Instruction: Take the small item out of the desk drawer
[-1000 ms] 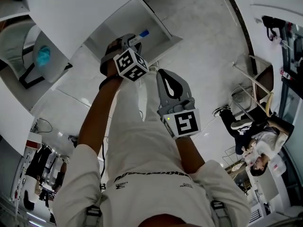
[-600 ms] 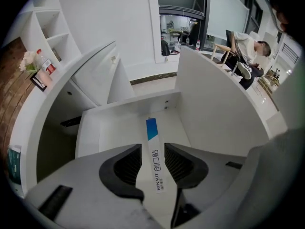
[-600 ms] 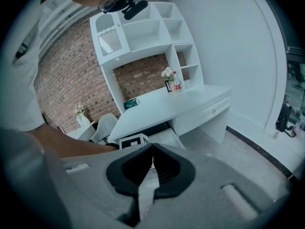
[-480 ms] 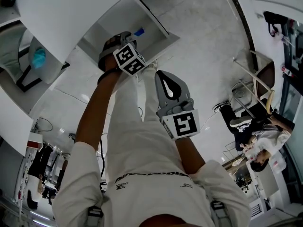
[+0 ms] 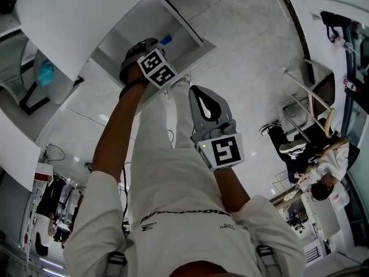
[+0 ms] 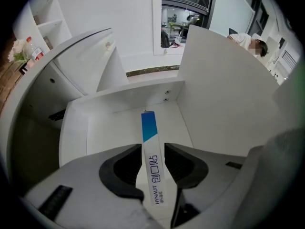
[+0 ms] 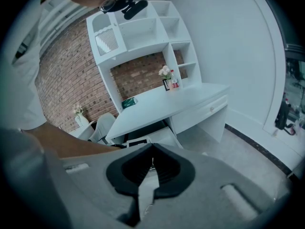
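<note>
Left claw (image 6: 152,149) tight around blue-tipped box (image 6: 148,127) at drawer (image 6: 125,98)

The person is wearing a white short-sleeved shirt (image 5: 190,244) with dark lettering (image 5: 184,214) across it and pale trousers (image 5: 158,133). The left gripper (image 6: 153,149) and right gripper (image 7: 151,151) are showing grey shells, black pads (image 6: 119,168) and black-and-white marker cubes (image 5: 225,150).

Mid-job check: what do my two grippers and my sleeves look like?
The left gripper and right gripper are grey moulded shells with black padded jaws. Each carries a white cube printed with black square markers: left cube, right cube. The sleeves are short and white.
</note>
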Motion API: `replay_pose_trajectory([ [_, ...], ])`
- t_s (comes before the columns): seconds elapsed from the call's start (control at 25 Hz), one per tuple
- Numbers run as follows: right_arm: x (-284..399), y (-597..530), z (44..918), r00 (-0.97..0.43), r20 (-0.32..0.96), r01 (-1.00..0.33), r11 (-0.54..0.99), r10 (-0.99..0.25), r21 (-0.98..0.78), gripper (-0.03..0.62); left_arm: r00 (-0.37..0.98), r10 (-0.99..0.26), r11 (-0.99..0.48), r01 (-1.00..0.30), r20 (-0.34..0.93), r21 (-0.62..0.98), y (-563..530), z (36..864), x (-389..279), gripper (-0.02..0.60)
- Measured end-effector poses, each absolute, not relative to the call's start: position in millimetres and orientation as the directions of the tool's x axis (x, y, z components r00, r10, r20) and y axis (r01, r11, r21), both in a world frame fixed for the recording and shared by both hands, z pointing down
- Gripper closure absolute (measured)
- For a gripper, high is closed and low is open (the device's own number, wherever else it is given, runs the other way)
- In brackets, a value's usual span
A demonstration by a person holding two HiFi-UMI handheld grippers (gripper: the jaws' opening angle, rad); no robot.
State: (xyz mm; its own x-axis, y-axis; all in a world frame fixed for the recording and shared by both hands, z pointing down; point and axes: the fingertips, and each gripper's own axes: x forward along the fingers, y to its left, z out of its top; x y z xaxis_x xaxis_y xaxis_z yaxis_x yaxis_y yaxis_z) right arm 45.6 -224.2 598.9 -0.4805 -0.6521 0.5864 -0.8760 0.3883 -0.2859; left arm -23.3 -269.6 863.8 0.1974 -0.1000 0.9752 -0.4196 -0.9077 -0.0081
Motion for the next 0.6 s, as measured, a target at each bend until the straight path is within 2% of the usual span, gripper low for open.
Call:
replay_pose_trajectory([
  [0.12, 48.7, -225.1, 598.9, -0.476, 0.586, -0.879, 0.383, -0.656, -0.285, 0.597, 0.184, -0.08, -0.905, -0.426, 0.98, 0.006, -267.9, 869.3, -24.9, 0.438],
  [0.2, 50.4, -225.3, 597.2, -0.473, 0.584, -0.88, 0.381, -0.66, -0.282, 0.599, 0.179, -0.073, -0.902, -0.431, 0.981, 0.012, -266.3, 869.6, -27.5, 0.493],
  [0.24, 51.3, -225.2, 596.7, -0.472, 0.584, -0.881, 0.381, -0.661, -0.28, 0.599, 0.179, -0.072, -0.901, -0.435, 0.981, 0.013, -266.0, 869.0, -28.6, 0.499],
  [0.6, 54.7, -218.4, 583.1, -0.469, 0.572, -0.882, 0.388, -0.673, -0.268, 0.599, 0.197, -0.151, -0.863, -0.504, 0.969, -0.033, -272.9, 835.9, -31.6, 0.505],
])
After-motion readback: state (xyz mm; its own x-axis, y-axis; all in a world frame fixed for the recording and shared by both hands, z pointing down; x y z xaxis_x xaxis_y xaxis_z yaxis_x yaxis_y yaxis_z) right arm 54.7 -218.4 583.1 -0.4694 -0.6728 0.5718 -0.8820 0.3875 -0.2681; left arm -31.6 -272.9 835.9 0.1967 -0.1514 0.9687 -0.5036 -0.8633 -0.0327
